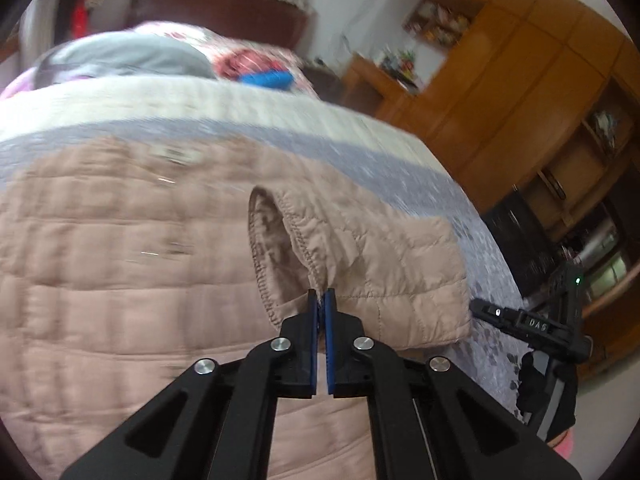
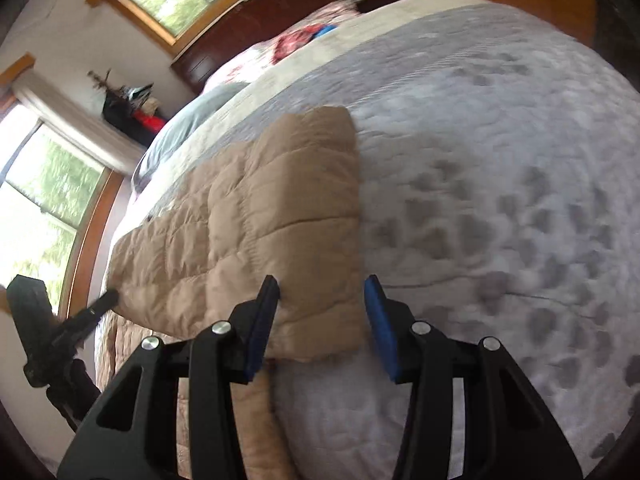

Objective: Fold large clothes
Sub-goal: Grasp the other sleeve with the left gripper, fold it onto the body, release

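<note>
A beige quilted puffer jacket (image 1: 120, 264) is spread flat on the grey patterned bedspread (image 2: 500, 168) of a bed, near its front edge. One sleeve (image 1: 384, 264) is folded across, and its cuff opening (image 1: 272, 248) is seen just ahead of the left gripper (image 1: 319, 300).

The jaws of the left gripper are pressed together, and a thin edge of the sleeve at the cuff seam is pinched between the blue pads. The jaws of the right gripper (image 2: 322, 296) are spread; the end of the sleeve (image 2: 280, 216) lies between them, but the pads are not seen to press on it.

The jacket is judged to be light, soft and puffy, so it can be lifted by a small pinch. The shell looks smooth and is probably slippery, and the filling is expected to spring back, so folds may open again. It is best taken at stitched seams, the cuff or the hem, where the cloth is thin and firm.

On the right gripper's body, as seen from the left wrist, white letters like "DAS" (image 1: 535, 323) are read, not with certainty. A small pale label (image 1: 176, 155) on the jacket is too blurred to be read.
</note>
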`<state>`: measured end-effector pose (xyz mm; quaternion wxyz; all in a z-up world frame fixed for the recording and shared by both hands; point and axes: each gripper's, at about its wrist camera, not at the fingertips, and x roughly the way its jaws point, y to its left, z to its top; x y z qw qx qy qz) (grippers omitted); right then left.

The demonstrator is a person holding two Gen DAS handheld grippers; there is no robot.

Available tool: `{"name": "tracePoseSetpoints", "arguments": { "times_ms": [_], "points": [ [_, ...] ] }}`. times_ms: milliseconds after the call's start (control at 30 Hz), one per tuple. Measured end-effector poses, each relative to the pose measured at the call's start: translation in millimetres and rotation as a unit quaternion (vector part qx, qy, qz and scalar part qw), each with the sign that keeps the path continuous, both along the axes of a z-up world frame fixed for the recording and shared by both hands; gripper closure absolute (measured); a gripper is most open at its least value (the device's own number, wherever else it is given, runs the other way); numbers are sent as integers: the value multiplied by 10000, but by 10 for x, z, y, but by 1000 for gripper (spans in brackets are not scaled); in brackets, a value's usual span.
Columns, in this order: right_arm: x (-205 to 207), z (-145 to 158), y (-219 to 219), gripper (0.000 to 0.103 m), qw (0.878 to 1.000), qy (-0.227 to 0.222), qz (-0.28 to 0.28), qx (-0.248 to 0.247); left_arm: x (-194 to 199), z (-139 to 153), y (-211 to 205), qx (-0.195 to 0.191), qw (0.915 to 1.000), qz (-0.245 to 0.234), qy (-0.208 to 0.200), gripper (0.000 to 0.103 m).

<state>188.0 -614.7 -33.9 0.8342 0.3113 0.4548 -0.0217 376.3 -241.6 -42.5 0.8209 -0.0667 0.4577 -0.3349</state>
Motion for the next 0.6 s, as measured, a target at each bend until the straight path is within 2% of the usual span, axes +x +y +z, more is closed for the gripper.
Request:
{"name": "tracePoseSetpoints", "arguments": {
  "times_ms": [233,367,500,600],
  "points": [
    [355,47,496,60,9978,7,642,-158,142,97,702,197,9975,619,-282,101],
    [517,-2,673,61,9962,170,792,-324,227,8,986,310,9958,842,-194,101],
    [624,-134,791,65,9942,416,871,-479,357,-298,1159,666,9921,1061,29,101],
    [666,-252,863,66,9913,600,923,-725,461,-644,1234,823,9896,1075,477,100]
  ]
}}
